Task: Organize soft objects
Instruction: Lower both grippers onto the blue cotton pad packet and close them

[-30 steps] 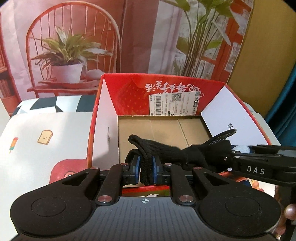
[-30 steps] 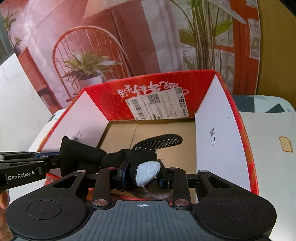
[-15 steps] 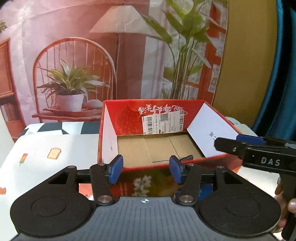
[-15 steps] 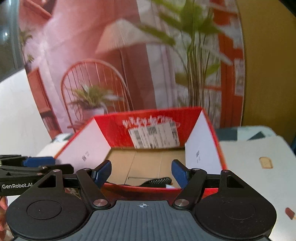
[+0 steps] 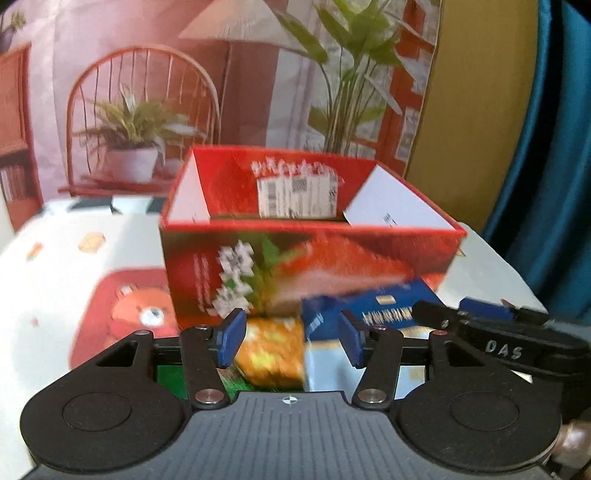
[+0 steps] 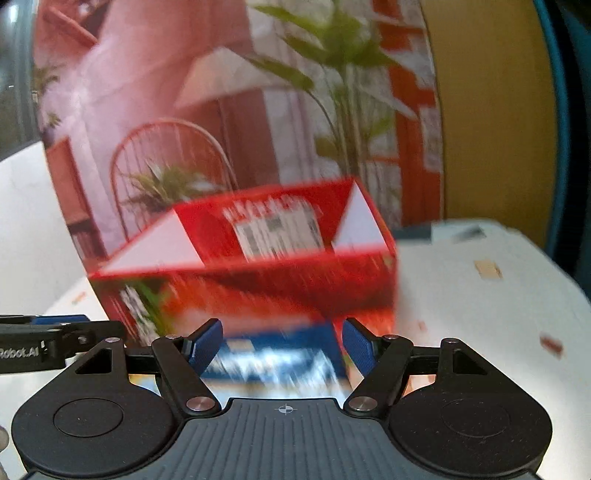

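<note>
Left gripper (image 5: pixel 288 341) hangs open and empty. At twelve o'clock stands the red carton (image 5: pixel 306 273); whatever soft item it holds is hidden by its wall. Right gripper (image 6: pixel 282 345), also open and empty, faces the blue packet (image 6: pixel 280 356) nearest it. Sorting looks unfinished.

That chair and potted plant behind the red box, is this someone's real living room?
Probably not. It looks like a staged tabletop set. The chair, plant and lamp seem printed on a flat backdrop. The red box sits on a cartoon-print tablecloth, with a teal curtain beside it.
</note>
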The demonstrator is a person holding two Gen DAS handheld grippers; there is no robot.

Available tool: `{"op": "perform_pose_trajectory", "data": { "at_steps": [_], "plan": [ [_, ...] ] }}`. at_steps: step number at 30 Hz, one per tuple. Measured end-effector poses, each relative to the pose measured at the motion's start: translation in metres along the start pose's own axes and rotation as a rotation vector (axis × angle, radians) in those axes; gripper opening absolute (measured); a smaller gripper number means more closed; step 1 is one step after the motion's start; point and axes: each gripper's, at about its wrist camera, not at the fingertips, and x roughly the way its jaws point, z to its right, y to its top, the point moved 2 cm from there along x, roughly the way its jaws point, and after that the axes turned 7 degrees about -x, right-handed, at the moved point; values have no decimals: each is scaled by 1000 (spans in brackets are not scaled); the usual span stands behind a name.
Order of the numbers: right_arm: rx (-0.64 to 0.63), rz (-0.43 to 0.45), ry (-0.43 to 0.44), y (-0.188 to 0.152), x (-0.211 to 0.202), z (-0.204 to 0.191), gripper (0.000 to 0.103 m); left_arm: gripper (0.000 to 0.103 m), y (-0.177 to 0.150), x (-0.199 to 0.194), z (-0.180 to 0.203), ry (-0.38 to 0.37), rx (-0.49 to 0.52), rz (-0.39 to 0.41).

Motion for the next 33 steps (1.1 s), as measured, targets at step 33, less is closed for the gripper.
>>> {"op": "perform_pose_trajectory", "data": {
  "at_steps": [33],
  "plan": [
    [13, -110, 45, -44, 22, 7, 57, 36, -18, 49, -8, -81, -56, -168]
  ]
}}
